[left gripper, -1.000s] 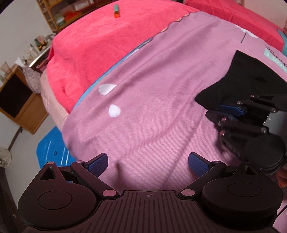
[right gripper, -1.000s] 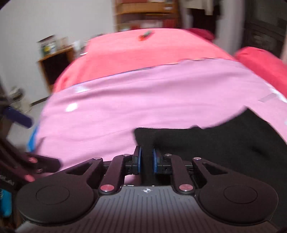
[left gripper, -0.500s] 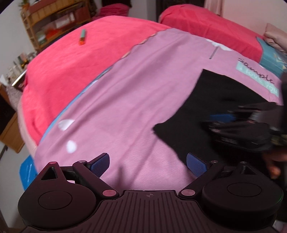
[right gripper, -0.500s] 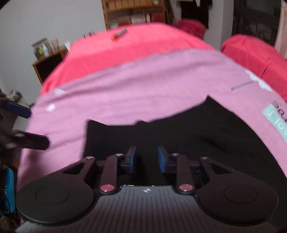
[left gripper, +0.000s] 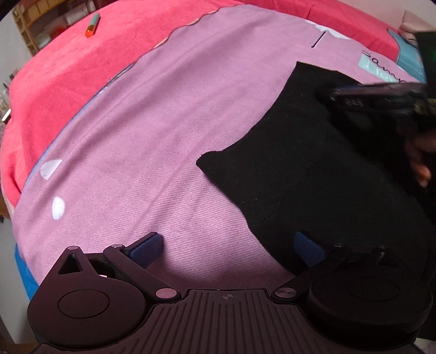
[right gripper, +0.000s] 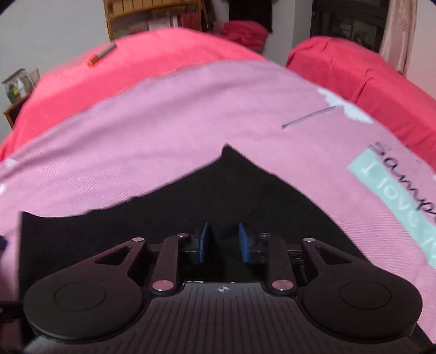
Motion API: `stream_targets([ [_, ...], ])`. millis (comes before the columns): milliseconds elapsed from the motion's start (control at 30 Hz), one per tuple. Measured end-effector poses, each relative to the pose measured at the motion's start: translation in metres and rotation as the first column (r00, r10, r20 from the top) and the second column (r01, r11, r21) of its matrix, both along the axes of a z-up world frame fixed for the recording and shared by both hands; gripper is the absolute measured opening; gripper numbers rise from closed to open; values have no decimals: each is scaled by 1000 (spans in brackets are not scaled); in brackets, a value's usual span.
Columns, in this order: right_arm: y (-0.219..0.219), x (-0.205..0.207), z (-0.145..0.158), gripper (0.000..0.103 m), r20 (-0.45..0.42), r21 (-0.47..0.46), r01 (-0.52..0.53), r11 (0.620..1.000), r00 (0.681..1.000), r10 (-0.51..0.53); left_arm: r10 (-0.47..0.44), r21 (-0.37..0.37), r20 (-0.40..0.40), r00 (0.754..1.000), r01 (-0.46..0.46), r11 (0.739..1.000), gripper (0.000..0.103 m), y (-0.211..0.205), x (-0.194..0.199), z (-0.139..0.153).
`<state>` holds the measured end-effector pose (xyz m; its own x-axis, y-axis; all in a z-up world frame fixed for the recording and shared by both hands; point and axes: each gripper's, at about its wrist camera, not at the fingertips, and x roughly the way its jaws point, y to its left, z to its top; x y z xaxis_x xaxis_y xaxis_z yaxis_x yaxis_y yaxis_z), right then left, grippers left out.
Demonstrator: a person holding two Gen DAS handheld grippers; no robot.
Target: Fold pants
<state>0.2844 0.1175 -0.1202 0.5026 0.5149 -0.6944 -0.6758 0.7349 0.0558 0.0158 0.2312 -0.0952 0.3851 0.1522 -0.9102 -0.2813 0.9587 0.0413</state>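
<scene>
The black pants (left gripper: pixel 313 168) lie flat on the pink sheet (left gripper: pixel 163 122), their pointed corner (right gripper: pixel 227 152) aimed at the far side of the bed. My left gripper (left gripper: pixel 228 248) is open wide, low over the sheet; its right pad (left gripper: pixel 309 247) hangs over the pants' near edge and its left pad over bare sheet. My right gripper (right gripper: pixel 224 242) hovers over the middle of the pants (right gripper: pixel 231 190), its blue pads a small gap apart with nothing pinched between them. From the left wrist view the right gripper (left gripper: pixel 340 94) shows blurred at the far right, with a hand (left gripper: pixel 419 168) behind it.
A red blanket (left gripper: pixel 68 81) covers the bed beyond the sheet, with an orange and green marker (left gripper: pixel 91 26) lying on it. A red pillow (right gripper: pixel 354 68) sits at the far right. Shelves (right gripper: pixel 152 16) and a small cabinet (right gripper: pixel 16 89) stand beyond the bed.
My right gripper, earlier pinched on the pants' edge, has parted its pads and let the cloth go. Both grippers have shifted rightward over the bed, and more of the pants now lies spread.
</scene>
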Motion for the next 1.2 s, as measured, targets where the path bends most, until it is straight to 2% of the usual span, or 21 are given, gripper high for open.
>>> stream_targets([
  [67,10,8,-4,34,22,20,21,1000,1000,-21,7,-5,-3,1000,-7,1000,103,1,1,-1],
  [133,9,11,-6,41,-7,47,31,998,1000,-31,3,-4,-8,1000,-3,1000,103,1,5,1],
  [233,-8,-7,10,46,-33,40,46,998,998,-45,-2,-9,-5,1000,2,1000,103,2,6,1],
  [267,-17,-15,14,59,-26,54,73,996,997,-72,-2,-8,-3,1000,2,1000,103,2,5,2],
  [300,-22,-20,13,67,-39,59,79,995,996,-77,-7,-4,-1,1000,7,1000,103,2,5,2],
  [367,-14,-15,0,70,-56,22,44,999,998,-43,-13,3,-4,1000,13,1000,103,0,6,1],
  [400,-11,-17,-1,78,-13,37,31,999,999,-31,-13,3,-8,1000,13,1000,103,0,6,1],
  [467,5,-6,-2,86,-10,25,45,999,999,-45,-14,1,-20,1000,14,1000,103,2,7,2],
  [533,11,-5,7,87,-52,10,77,997,996,-77,-15,-4,-39,999,15,1000,103,1,10,6],
  [567,6,-10,12,83,-62,11,85,996,995,-84,-14,-11,-43,999,14,1000,103,2,13,10],
  [633,-20,-26,26,83,-58,22,106,994,993,-105,-21,-2,-32,999,21,1000,103,3,13,21],
  [700,-57,-46,41,86,-28,19,195,981,981,-194,-33,23,-6,999,33,999,103,2,11,33],
  [767,-95,-62,45,87,-37,6,307,952,951,-307,-47,35,18,999,46,998,103,1,12,44],
  [867,-124,-55,13,86,-99,-76,404,912,907,-410,-73,55,40,997,71,996,103,-9,26,51],
  [900,-126,-45,-1,94,-134,-92,418,904,894,-427,-81,62,40,996,78,995,103,-14,34,52],
  [933,-132,-39,-6,98,-143,-17,426,904,894,-424,-87,67,42,995,84,994,103,-20,42,52],
  [967,-135,-31,-8,98,-150,8,428,904,894,-422,-96,65,47,994,92,994,103,-27,51,53],
  [1067,-144,-31,11,89,-119,-15,445,895,888,-444,-139,40,62,988,137,990,103,-49,80,51],
  [1200,-202,-70,41,92,-58,50,498,866,867,-495,-182,13,82,980,182,983,103,-82,120,40],
])
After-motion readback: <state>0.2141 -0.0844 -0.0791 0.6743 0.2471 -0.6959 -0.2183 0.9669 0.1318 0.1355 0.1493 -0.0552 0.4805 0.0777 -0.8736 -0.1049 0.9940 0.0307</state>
